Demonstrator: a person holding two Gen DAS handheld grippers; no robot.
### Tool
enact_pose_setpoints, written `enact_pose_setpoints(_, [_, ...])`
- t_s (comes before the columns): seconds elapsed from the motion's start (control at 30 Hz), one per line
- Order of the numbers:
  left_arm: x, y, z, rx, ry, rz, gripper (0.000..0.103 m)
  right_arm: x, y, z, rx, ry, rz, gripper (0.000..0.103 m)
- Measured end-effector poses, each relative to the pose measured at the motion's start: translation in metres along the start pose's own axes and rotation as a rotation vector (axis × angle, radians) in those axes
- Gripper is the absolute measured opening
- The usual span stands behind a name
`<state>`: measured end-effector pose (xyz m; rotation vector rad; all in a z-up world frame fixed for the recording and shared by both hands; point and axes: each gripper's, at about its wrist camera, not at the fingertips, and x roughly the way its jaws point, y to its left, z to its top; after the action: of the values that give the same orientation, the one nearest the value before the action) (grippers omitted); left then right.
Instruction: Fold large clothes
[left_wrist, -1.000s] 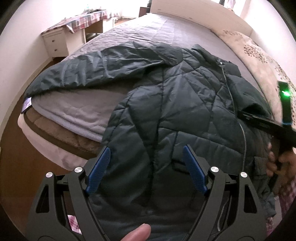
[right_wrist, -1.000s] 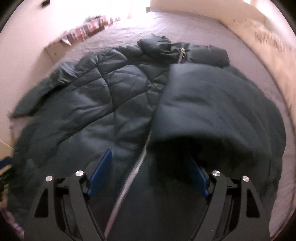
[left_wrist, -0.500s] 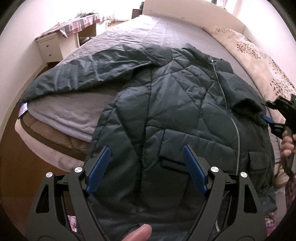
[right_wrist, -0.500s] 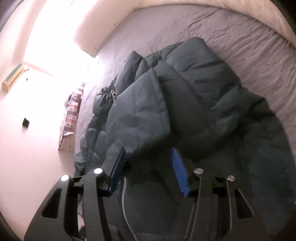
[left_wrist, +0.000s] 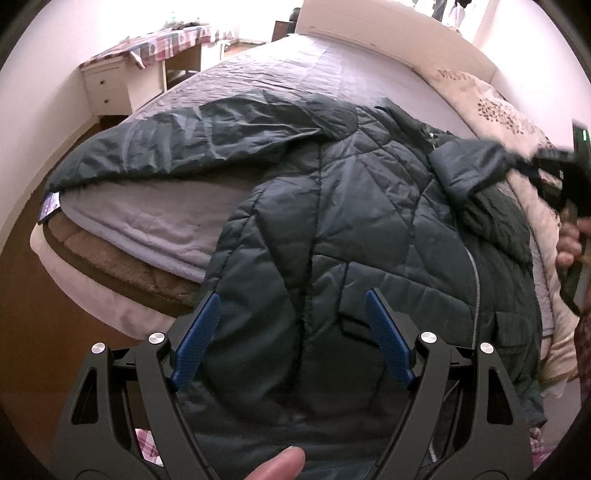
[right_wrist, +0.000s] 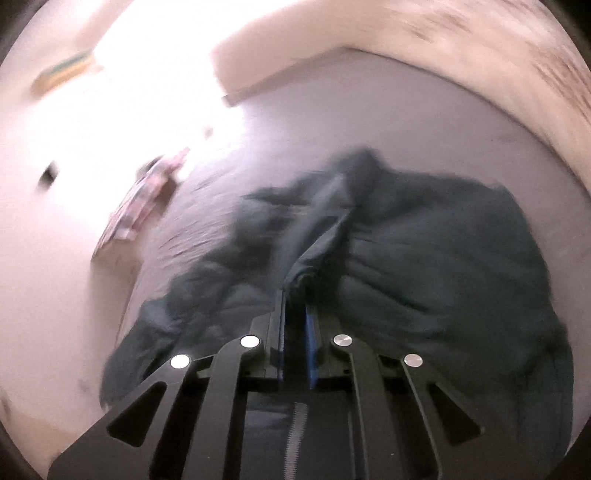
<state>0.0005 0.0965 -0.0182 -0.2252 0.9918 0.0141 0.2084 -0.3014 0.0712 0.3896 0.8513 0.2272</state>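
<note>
Dark green quilted jacket (left_wrist: 332, 206) lies front-up on the bed (left_wrist: 280, 70), long axis running from the foot edge nearest the left wrist camera toward the headboard (left_wrist: 388, 40): hem hangs over the near edge, collar points at the headboard. Zipper (left_wrist: 476, 284) runs along that same axis, right of the jacket's centre in the left view. One sleeve (left_wrist: 177, 147) stretches out leftward from the jacket body, crosswise to the long axis, cuff at the bed's left corner. Small blue tag (left_wrist: 50, 205) at that corner, text not legible; no brand or writing readable on the jacket. Left gripper (left_wrist: 291, 332) hovers over the hem end of the jacket, jaws spread wide, nothing between the pads, a fingertip (left_wrist: 280, 461) visible below it. Right gripper (right_wrist: 295, 325) sits on the jacket's right side: jaws have just been closing and now clamp a fold of the jacket fabric, which tents up from the pads toward the collar. Versus a second ago: right jaws were wide apart over the flat zipper area, now nearly together on cloth, and the right flap is lifted and pulled out to the side in the left view. Left gripper unchanged. Right wrist view is motion-blurred. Desk (left_wrist: 147, 51) with checked cloth stands left of the bed, patterned quilt (left_wrist: 498, 110) on the jacket's far right.
</note>
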Motion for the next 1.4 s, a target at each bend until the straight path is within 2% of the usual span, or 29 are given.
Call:
enact_pose_setpoints(0.07, [-0.001, 0.002, 0.000, -0.005, -0.005, 0.000, 0.080, 0.005, 0.032, 0.000, -0.091, 0.016, 0.061, 0.010])
enact_pose_setpoints(0.1, [-0.002, 0.003, 0.000, -0.007, -0.007, 0.000, 0.080, 0.013, 0.054, -0.001, -0.143, 0.054, 0.110, 0.010])
enact_pose_setpoints(0.17, [-0.004, 0.005, 0.000, -0.010, -0.013, 0.003, 0.080, 0.025, 0.080, -0.006, -0.193, 0.127, 0.154, 0.016])
enact_pose_setpoints(0.23, [-0.006, 0.007, 0.000, -0.010, -0.022, 0.008, 0.080, 0.032, 0.094, -0.012, -0.207, 0.164, 0.186, 0.034])
enact_pose_setpoints(0.3, [-0.008, 0.009, 0.000, -0.010, -0.025, 0.010, 0.080, 0.029, 0.094, -0.020, -0.208, 0.154, 0.200, 0.044])
enact_pose_setpoints(0.47, [-0.005, 0.012, 0.001, -0.021, -0.007, 0.009, 0.080, 0.021, 0.060, -0.033, -0.174, 0.155, 0.150, 0.044])
enact_pose_setpoints(0.53, [-0.005, 0.009, 0.001, -0.009, -0.009, 0.010, 0.080, 0.015, 0.037, -0.040, -0.137, 0.150, 0.110, 0.044])
enact_pose_setpoints(0.63, [-0.005, 0.002, 0.001, 0.018, -0.014, 0.020, 0.080, 0.005, 0.002, -0.053, -0.096, 0.127, 0.002, 0.043])
enact_pose_setpoints(0.73, [-0.004, -0.004, 0.001, 0.039, -0.003, 0.032, 0.080, -0.009, -0.054, -0.056, -0.005, 0.094, -0.110, 0.037])
enact_pose_setpoints(0.87, [0.000, -0.014, 0.001, 0.060, 0.016, 0.052, 0.080, -0.035, -0.130, -0.054, 0.171, 0.026, -0.209, 0.035])
enact_pose_setpoints(0.97, [0.002, -0.023, 0.001, 0.081, 0.029, 0.067, 0.080, -0.035, -0.164, -0.057, 0.225, 0.041, -0.250, 0.035])
enact_pose_setpoints(1.1, [0.002, -0.035, 0.000, 0.119, 0.035, 0.084, 0.080, -0.009, -0.181, -0.071, 0.193, 0.175, -0.271, 0.035])
enact_pose_setpoints(1.27, [-0.001, -0.040, 0.002, 0.132, 0.032, 0.099, 0.080, -0.011, -0.173, -0.077, 0.127, 0.162, -0.306, 0.035])
enact_pose_setpoints(1.4, [-0.006, -0.030, 0.011, 0.099, 0.007, 0.120, 0.082, -0.034, -0.148, -0.083, 0.097, 0.109, -0.232, 0.035])
